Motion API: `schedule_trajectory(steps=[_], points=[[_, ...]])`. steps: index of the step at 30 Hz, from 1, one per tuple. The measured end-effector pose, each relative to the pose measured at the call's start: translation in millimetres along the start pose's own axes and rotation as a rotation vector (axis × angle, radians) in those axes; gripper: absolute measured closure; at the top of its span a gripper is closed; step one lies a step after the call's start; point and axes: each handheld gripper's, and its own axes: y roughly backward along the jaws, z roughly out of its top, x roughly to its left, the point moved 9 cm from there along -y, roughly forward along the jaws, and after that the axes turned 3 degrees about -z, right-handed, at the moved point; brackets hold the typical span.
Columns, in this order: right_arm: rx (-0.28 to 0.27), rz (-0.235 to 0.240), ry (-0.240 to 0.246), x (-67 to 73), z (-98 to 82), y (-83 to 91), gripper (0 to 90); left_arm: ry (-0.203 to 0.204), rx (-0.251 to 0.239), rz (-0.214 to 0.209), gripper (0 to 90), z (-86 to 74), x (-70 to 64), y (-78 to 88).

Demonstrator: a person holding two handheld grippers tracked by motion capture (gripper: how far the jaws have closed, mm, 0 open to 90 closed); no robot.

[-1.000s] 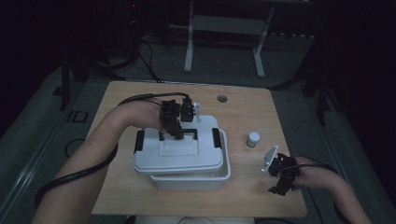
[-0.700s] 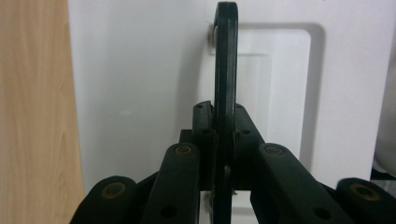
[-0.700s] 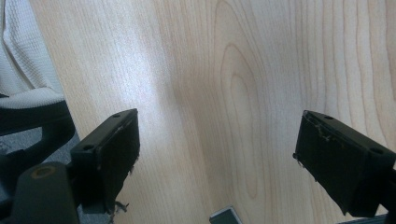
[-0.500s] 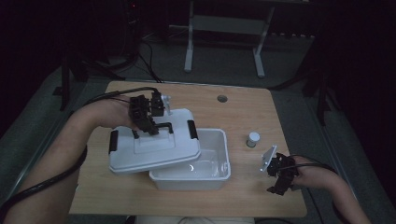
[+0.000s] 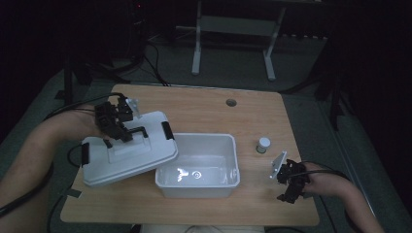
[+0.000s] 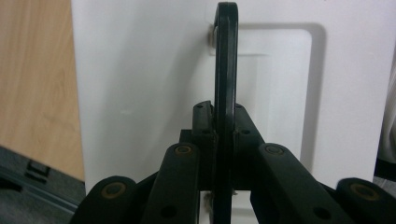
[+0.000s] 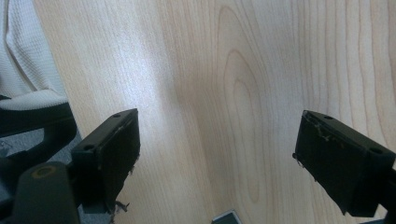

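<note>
Dark room, grey floor, a metal stand frame at the back; pale wooden tabletop (image 5: 204, 109) in the middle, with a round cable hole (image 5: 231, 102) near its far edge.

High view:
- White storage box (image 5: 198, 165), lidless, near the front centre of the tabletop, interior bare and glossy.
- White lid (image 5: 128, 150) with black end clips, tilted, to the left of the box; its right edge overlaps the box's left rim, its left end reaches the tabletop's left edge.
- Left gripper (image 5: 115, 124), on the lid's black centre handle (image 5: 137, 131), forearm entering from the left.
- Small white jar (image 5: 263, 144), upright, right of the box and apart from it.
- Right gripper (image 5: 289, 182), low over the front right corner of the tabletop, well apart from box and jar, grey plate on top.

Left gripper view:
- Fingers (image 6: 205, 126) pressed together on the handle (image 6: 225, 70), pinching the thin black bar, which runs straight up between them.
- Lid (image 6: 140, 79) surface behind, with its recessed rectangular panel; tabletop (image 6: 32, 79) wood visible at the left.

Right gripper view:
- Fingers (image 7: 114, 154) spread wide, nothing between them.
- Bare wood grain of the tabletop (image 7: 224, 93) beneath; white ribbed cloth (image 7: 23, 56) at the upper left corner.
</note>
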Motion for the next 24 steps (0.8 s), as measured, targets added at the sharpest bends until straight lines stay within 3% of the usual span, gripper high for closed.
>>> schedule_trajectory(steps=[13,18,22,24], points=[[-0.01,0.0,-0.003,0.0,0.6,-1.5,13.9,0.128,-0.018,0.023,83.7,-56.3,18.6,-7.2],[-0.01,-0.001,-0.004,0.3,-1.0,-0.7,13.9,0.179,-0.03,0.042,83.7,-67.7,28.6,-14.0],[-0.014,0.0,-0.006,1.1,-1.7,-1.0,13.9,0.197,-0.025,0.037,83.7,-73.0,33.3,-23.7],[-0.013,0.0,-0.008,1.1,-2.6,-1.6,13.9,0.216,-0.011,0.035,83.7,-77.2,38.2,-36.9]])
